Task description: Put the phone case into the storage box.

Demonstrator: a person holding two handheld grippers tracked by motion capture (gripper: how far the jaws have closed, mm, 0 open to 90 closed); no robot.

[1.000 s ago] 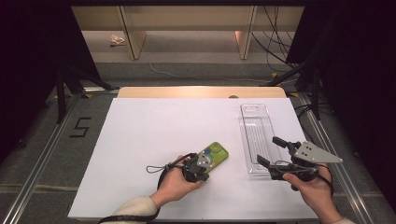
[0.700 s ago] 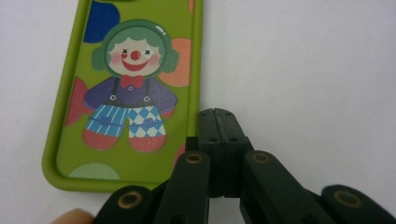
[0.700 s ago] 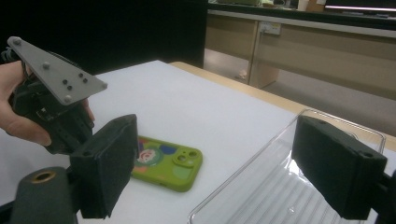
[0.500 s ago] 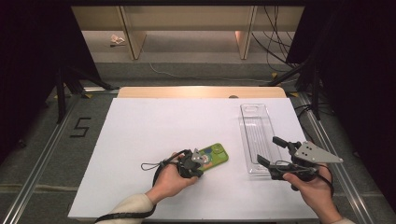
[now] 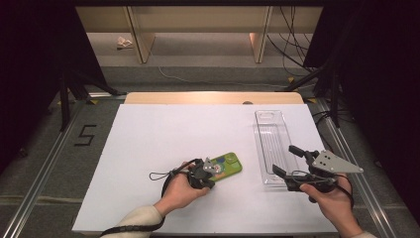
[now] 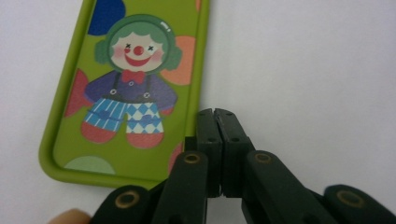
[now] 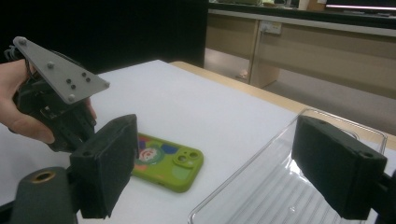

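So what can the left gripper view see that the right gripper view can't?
Left gripper view: the clown drawn on the green phone case, close up, and the left gripper with its jaws shut together beside the case edge.

Right gripper view: the clear tray, the case's camera holes, the right gripper with jaws wide apart, and benches behind.

Both: the green case lying flat on the white table.

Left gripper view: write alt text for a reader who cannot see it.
A lime-green rubbery phone case printed with a cartoon clown lies flat on a white table. The left gripper's black tongs are shut together at the case's bottom right edge, holding nothing.
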